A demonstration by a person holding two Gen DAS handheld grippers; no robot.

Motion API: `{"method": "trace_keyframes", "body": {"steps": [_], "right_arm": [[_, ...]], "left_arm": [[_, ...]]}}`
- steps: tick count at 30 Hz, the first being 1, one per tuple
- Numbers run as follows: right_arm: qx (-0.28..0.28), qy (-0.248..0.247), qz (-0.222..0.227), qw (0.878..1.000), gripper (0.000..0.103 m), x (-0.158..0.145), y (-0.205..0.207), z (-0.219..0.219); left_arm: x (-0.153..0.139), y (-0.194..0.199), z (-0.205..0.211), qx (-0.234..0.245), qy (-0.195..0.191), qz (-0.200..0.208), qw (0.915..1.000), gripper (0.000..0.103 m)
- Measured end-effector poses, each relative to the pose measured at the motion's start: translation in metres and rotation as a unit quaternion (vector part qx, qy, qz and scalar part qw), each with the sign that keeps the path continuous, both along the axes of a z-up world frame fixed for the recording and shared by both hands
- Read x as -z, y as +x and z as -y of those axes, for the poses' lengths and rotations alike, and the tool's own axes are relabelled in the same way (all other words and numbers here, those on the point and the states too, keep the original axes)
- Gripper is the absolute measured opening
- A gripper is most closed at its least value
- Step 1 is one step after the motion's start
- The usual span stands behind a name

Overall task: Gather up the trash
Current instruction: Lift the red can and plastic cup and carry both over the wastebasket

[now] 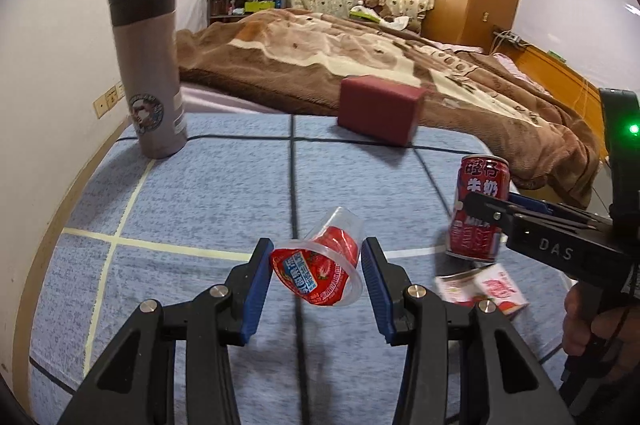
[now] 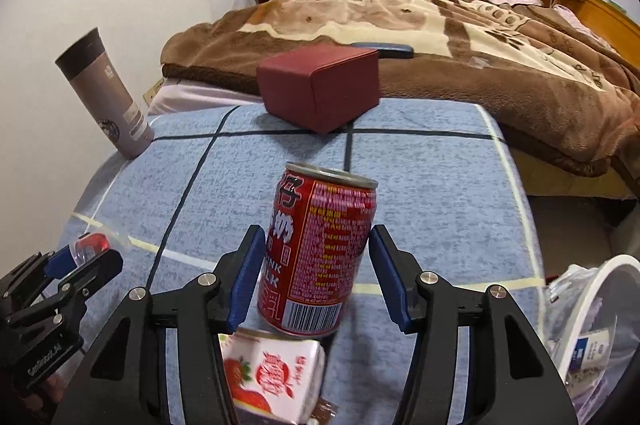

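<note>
A clear plastic cup with a red strawberry label (image 1: 320,271) lies tilted between the blue pads of my left gripper (image 1: 318,265); the jaws stand close around it, a small gap showing at the right. A red milk drink can (image 2: 316,253) stands upright between the pads of my right gripper (image 2: 316,265), with gaps on both sides. The can also shows in the left wrist view (image 1: 478,209), with my right gripper (image 1: 480,207) beside it. A white strawberry milk carton (image 2: 272,373) lies flat in front of the can.
A grey thermos (image 1: 150,73) stands at the table's far left. A dark red box (image 2: 320,85) sits at the far edge of the blue checked tablecloth (image 2: 420,185). A white bin with a plastic liner (image 2: 592,325) is at the right. A bed with a brown blanket lies behind.
</note>
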State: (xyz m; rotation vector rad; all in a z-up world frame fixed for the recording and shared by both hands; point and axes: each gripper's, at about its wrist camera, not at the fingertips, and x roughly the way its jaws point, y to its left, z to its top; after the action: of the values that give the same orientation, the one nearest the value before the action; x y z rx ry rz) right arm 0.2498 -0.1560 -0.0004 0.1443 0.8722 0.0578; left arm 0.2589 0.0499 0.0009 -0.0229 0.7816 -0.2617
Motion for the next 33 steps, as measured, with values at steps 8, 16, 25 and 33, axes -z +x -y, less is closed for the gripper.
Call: {"method": "trace_keyframes", "body": {"steps": [8,16,25,33], "right_arm": [[0.014,0.015,0.014,1.000,0.055,-0.008,-0.015,0.020],[0.026,0.021,0.026,0.999,0.055,-0.017,-0.040,0.042],[0.049,0.024,0.042,0.998,0.055,-0.026,-0.073,0.072],[0.076,0.022,0.052,0.996,0.055,-0.032,-0.101,0.102]], "left_arm": [[-0.015,-0.016,0.023,0.016,0.000,0.015,0.9998,0.047],[-0.027,-0.038,0.052,0.044,-0.001,0.027,0.9987,0.047],[-0.035,-0.064,0.096,0.085,-0.002,0.042,0.9955,0.047],[-0.040,-0.084,0.135,0.118,-0.009,0.048,0.9918,0.047]]}}
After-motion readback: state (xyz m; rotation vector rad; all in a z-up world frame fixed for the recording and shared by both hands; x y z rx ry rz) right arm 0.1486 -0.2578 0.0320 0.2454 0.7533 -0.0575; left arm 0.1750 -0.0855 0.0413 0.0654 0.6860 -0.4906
